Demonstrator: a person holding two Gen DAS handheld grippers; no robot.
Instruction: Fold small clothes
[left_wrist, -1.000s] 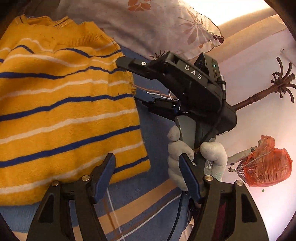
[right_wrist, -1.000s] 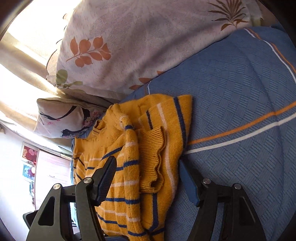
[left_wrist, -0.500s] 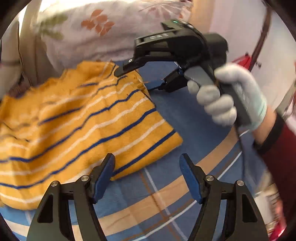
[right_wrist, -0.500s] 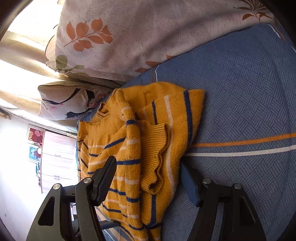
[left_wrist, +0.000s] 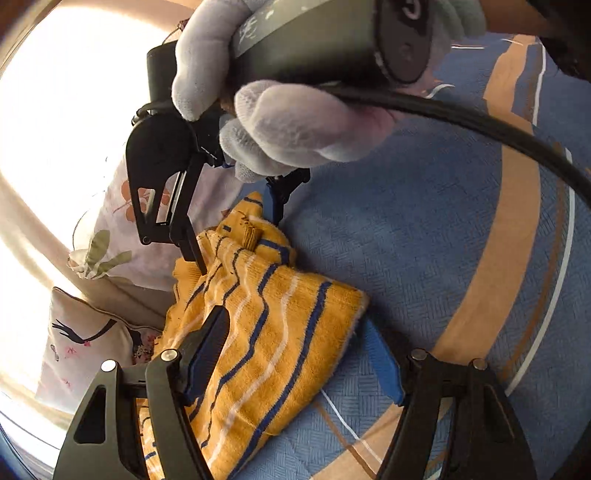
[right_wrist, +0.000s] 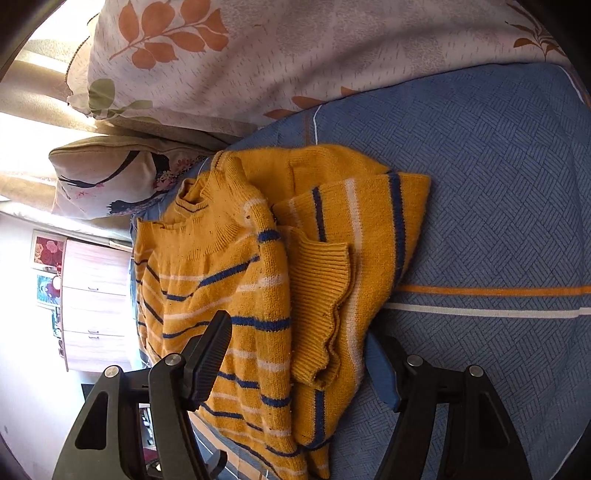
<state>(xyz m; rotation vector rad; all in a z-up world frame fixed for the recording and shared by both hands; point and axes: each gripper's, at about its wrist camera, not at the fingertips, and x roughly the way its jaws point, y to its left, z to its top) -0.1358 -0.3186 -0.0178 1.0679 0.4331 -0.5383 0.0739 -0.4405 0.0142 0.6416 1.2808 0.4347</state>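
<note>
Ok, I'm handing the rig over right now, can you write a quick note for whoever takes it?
Left gripper: open, its fingers either side of the near corner of the yellow striped sweater, not closed on it.
Right gripper: open, straddling the folded-in sleeve cuff, gripping nothing.
Sweater lies on the blue bedspread, collar toward the pillows.
Done: one sleeve is folded in over the body.
Left: the rest of the folds; the far side is not clear from these views, so check it first.
</note>
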